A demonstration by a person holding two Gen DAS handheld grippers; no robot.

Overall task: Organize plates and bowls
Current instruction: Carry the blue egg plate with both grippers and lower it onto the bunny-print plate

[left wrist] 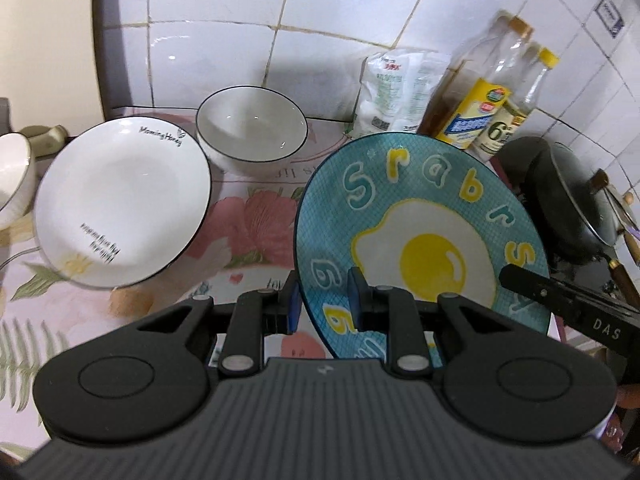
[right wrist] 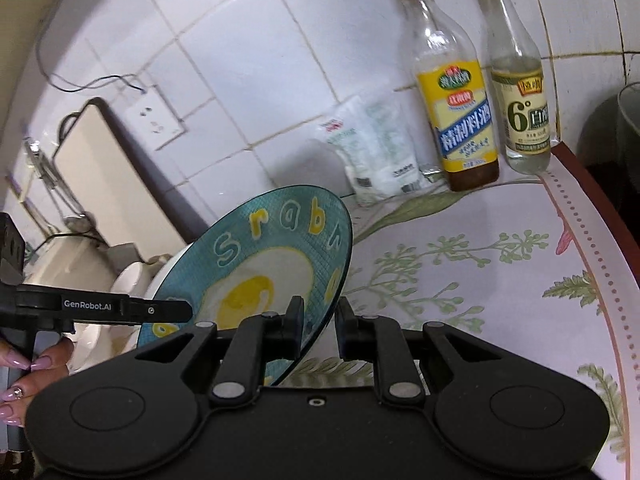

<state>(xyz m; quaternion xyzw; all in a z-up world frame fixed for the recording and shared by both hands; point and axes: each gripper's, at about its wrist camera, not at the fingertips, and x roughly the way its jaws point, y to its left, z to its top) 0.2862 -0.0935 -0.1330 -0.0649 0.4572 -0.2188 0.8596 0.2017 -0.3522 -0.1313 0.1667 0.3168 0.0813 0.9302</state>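
Note:
My left gripper (left wrist: 325,300) and my right gripper (right wrist: 319,322) are both shut on the rim of a blue plate with a fried-egg picture (left wrist: 420,240), held tilted above the table; it also shows in the right wrist view (right wrist: 260,260). The right gripper's finger (left wrist: 560,300) reaches in from the right. A white plate with a black rim (left wrist: 120,204) sits tilted at the left. A white bowl with a black rim (left wrist: 252,124) stands behind it. Another white bowl (left wrist: 12,176) is at the far left edge.
Two sauce bottles (right wrist: 456,92) (right wrist: 520,92) and a white packet (right wrist: 376,152) stand against the tiled wall. A dark wok with a lid (left wrist: 576,196) sits at the right. The floral tablecloth (right wrist: 500,280) covers the table. A rice cooker (right wrist: 72,264) stands at the left.

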